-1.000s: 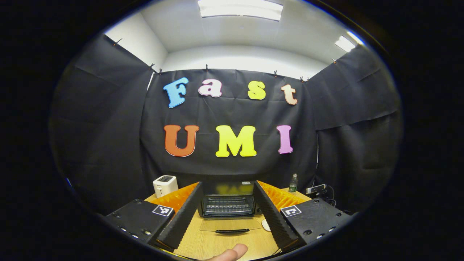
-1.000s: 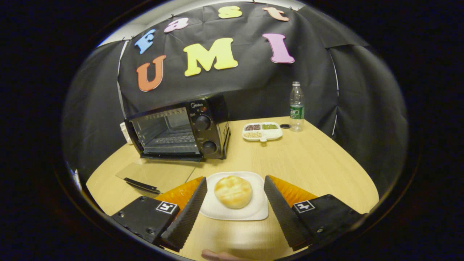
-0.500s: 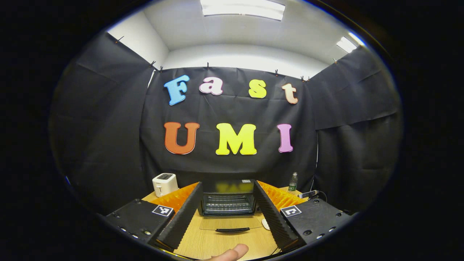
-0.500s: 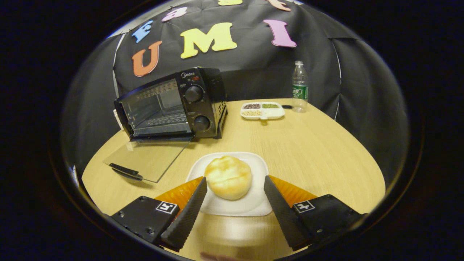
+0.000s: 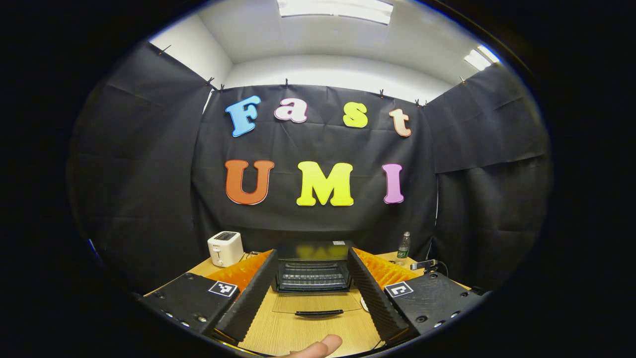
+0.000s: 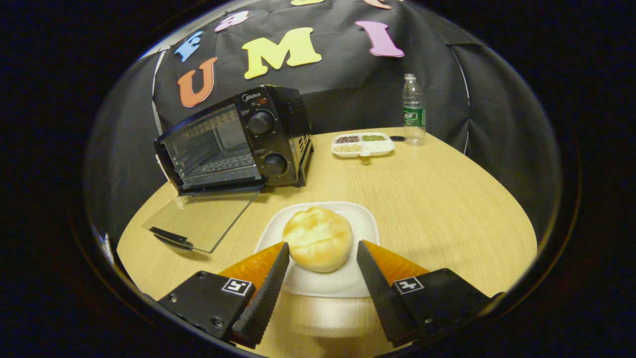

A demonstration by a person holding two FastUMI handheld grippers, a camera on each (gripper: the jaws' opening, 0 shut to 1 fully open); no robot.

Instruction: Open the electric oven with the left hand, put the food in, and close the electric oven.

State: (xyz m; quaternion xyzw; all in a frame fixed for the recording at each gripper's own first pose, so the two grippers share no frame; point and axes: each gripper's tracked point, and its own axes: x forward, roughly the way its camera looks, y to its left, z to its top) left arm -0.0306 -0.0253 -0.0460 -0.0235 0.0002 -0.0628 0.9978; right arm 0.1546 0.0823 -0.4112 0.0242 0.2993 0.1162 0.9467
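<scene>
Oven (image 6: pixel 233 141) door down | bun's (image 6: pixel 318 238) near underside hidden | right gripper (image 6: pixel 323 256) straddling.

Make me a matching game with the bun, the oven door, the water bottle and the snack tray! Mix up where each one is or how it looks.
Things:
1. bun
2. oven door
3. water bottle
4. snack tray

Places or states:
A. standing upright at the far edge of the table
B. folded down flat, open, in front of the oven
C. lying on the white plate, between the right gripper's open fingers
D. holding three little heaps in compartments, near the bottle

Pairs: 1-C, 2-B, 3-A, 4-D
</scene>
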